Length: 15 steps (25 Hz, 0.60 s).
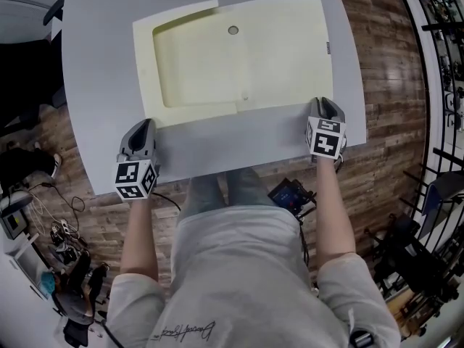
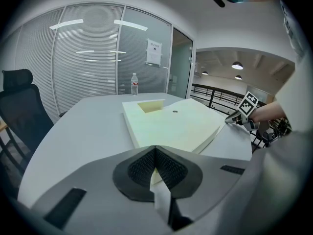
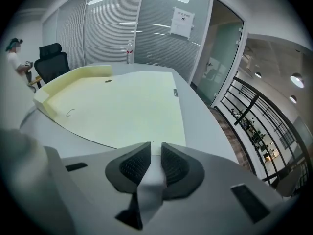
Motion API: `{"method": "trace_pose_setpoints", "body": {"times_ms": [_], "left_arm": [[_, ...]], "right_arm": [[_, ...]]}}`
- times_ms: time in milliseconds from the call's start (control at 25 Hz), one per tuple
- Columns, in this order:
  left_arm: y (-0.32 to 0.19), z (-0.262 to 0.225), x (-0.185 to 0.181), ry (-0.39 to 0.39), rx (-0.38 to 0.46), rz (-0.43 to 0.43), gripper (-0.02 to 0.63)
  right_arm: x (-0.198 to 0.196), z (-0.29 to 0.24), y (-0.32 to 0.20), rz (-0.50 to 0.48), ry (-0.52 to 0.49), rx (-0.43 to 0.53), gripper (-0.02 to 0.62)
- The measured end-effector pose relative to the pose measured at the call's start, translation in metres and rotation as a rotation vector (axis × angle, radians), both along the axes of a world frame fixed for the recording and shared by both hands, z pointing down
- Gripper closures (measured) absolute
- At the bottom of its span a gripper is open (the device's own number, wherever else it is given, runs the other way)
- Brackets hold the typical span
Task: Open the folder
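The left tool (image 1: 145,125) pinches the folder (image 1: 239,56) by its near corner. The right tool (image 1: 323,103) sits a little open at its edge.

The left gripper (image 1: 144,125) is held out ahead of the left forearm (image 1: 138,230), which is stretched forward. The gripper is pointed forward and down, with its marker cube (image 1: 135,180) turned up toward the head. Its jaws are closed together, and a pale sliver of the folder (image 1: 239,56) is pinched between the pads (image 2: 139,168). The right gripper (image 1: 324,101) is carried well to the right of the left one and slightly farther forward, at the end of the right forearm (image 1: 335,209). It is likewise pointed forward and down. Its jaws are set slightly apart, with a narrow gap left between them. The folder's corner is seen just at their tips and is not pressed.
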<state>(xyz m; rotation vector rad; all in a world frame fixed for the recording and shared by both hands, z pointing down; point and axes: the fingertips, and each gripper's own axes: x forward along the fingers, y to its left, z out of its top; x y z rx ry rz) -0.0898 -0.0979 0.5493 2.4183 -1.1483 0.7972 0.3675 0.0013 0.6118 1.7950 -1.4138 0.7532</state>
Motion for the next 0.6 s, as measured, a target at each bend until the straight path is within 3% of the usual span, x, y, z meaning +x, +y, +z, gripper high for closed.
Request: {"method": "trace_pose_setpoints", "body": {"times_ms": [200, 440, 600], "left_arm": [[-0.0003, -0.0011, 0.0007, 0.005, 0.003, 0.0, 0.597], [0.0017, -0.0009, 0.0023, 0.014, -0.002, 0.001, 0.597], [0.002, -0.0017, 0.0054, 0.009, -0.011, 0.003, 0.597]], "right_arm": [[-0.006, 0.001, -0.0013, -0.018, -0.027, -0.003, 0.565], [-0.0048, 0.0023, 0.0, -0.019, -0.04, -0.004, 0.571], [0.0, 0.0022, 0.0013, 0.029, -0.082, 0.011, 0.571]]}}
